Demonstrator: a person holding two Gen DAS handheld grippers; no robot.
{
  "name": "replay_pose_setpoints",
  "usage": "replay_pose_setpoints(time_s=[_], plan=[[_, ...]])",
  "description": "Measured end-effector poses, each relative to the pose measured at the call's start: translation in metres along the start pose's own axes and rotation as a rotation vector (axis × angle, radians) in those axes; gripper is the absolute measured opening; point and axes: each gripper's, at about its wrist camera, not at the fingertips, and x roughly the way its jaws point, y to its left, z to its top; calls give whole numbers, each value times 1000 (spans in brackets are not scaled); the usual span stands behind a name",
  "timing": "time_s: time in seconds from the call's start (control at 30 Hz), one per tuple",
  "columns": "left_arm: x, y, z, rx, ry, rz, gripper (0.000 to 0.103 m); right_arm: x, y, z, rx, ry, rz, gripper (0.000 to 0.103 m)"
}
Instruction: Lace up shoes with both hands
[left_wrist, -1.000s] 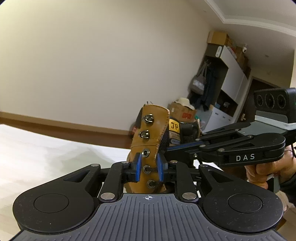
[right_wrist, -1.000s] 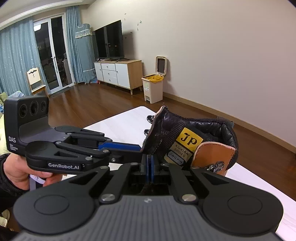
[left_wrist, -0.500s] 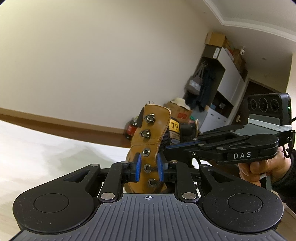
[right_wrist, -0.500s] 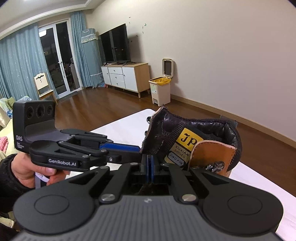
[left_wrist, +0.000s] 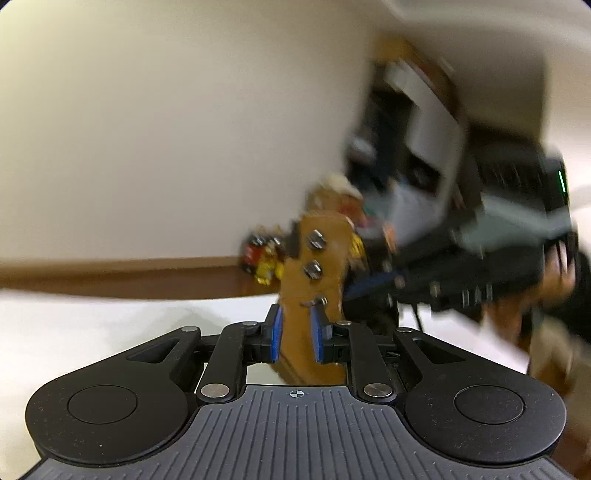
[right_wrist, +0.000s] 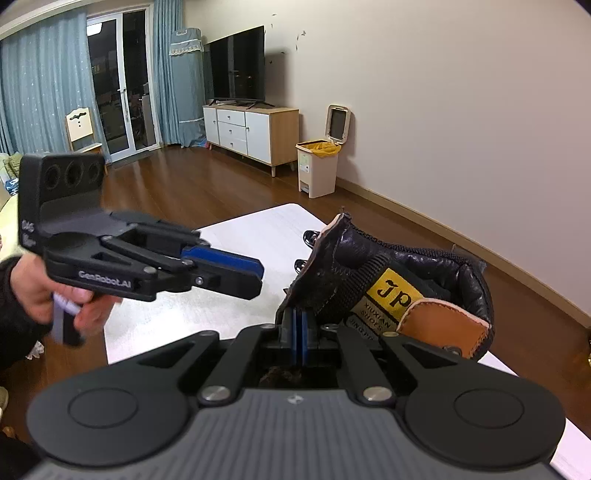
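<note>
A tan leather boot (right_wrist: 424, 288) with a black lining and a yellow tongue label stands on the white table (right_wrist: 240, 236). My right gripper (right_wrist: 299, 332) is shut, its blue pads pinching the lower edge of the boot's black-lined flap (right_wrist: 332, 266). My left gripper (right_wrist: 260, 275) hovers just left of that flap, clear of it, and its jaws are closing. In the blurred left wrist view the tan outer side of the flap (left_wrist: 317, 258), with its metal hooks, shows beyond the left gripper (left_wrist: 297, 334), and nothing is pressed by the pads.
A person's hand (right_wrist: 33, 295) holds the left tool at the left edge. Beyond the table lie wood floor, a lidded bin (right_wrist: 319, 166), a TV cabinet (right_wrist: 251, 129) and a small chair (right_wrist: 83, 129). Blurred shelves (left_wrist: 424, 129) stand at the back right.
The left gripper has let go of the flap, drawn back to the left and rolled, so its view is now smeared. The right gripper stays shut in place.
</note>
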Motion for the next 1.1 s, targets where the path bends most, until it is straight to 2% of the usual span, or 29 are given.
replay_pose_setpoints(time_s=[0.07, 0.27, 0.53, 0.77, 0.83, 0.9, 1.03, 1.1], plan=[[7, -9, 4, 166, 44, -1, 17, 2, 4, 2, 0, 0, 0, 4], [15, -21, 16, 451, 88, 1, 19, 3, 7, 4, -2, 0, 4, 4], [27, -28, 16, 660, 137, -35, 18, 5, 6, 5, -7, 3, 0, 4], [32, -38, 16, 774, 183, -40, 8, 5, 8, 5, -10, 2, -10, 4], [34, -40, 17, 791, 197, -36, 3, 5, 9, 5, -12, 2, -12, 4], [36, -42, 20, 799, 213, -27, 3, 5, 9, 5, -12, 2, -15, 4], [34, -44, 20, 794, 216, 17, 3, 5, 11, 3, -7, -2, -25, 3], [25, -34, 20, 758, 214, 79, 3, 0, 12, 2, 14, -15, -32, 4]])
